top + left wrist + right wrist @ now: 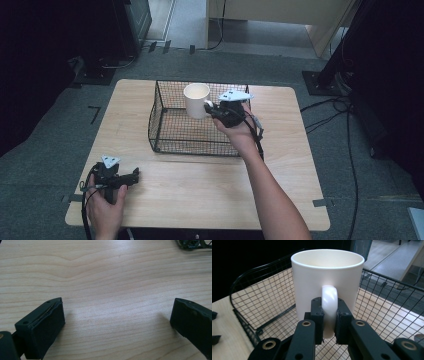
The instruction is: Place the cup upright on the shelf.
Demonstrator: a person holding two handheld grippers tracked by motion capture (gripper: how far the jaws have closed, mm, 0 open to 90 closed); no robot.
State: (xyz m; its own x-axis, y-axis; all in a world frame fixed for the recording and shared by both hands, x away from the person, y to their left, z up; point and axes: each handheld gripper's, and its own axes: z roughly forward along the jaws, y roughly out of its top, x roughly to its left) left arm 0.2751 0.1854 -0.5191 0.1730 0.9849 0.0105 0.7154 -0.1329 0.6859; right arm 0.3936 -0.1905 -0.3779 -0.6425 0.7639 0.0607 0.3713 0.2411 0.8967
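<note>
**Right tongs pinch the mug's handle over the wire basket**

A cream mug (196, 100) stands upright inside the black wire basket (165, 137), toward the basket's far side in the high view. The right tongs (212, 109) reach in from the mug's right and grip its handle. In the right gripper view the two black jaws press on either side of the white handle (329, 307), with the mug's body rising straight ahead and its open rim on top. Whether the mug's base rests on the basket floor or hangs above it cannot be told. The person's right hand (239, 125) holds the gripper over the basket's right part, the forearm crossing the near rim.

The basket sits on the light wooden bench (210, 185), at the middle of its far half. The left tongs (134, 176) lie near the bench's near left corner, well apart from the basket, held by the left hand (106, 207). In the left gripper view its jaws are spread wide with bare wood grain between them and nothing held; a corner of the basket shows at the upper right.
</note>
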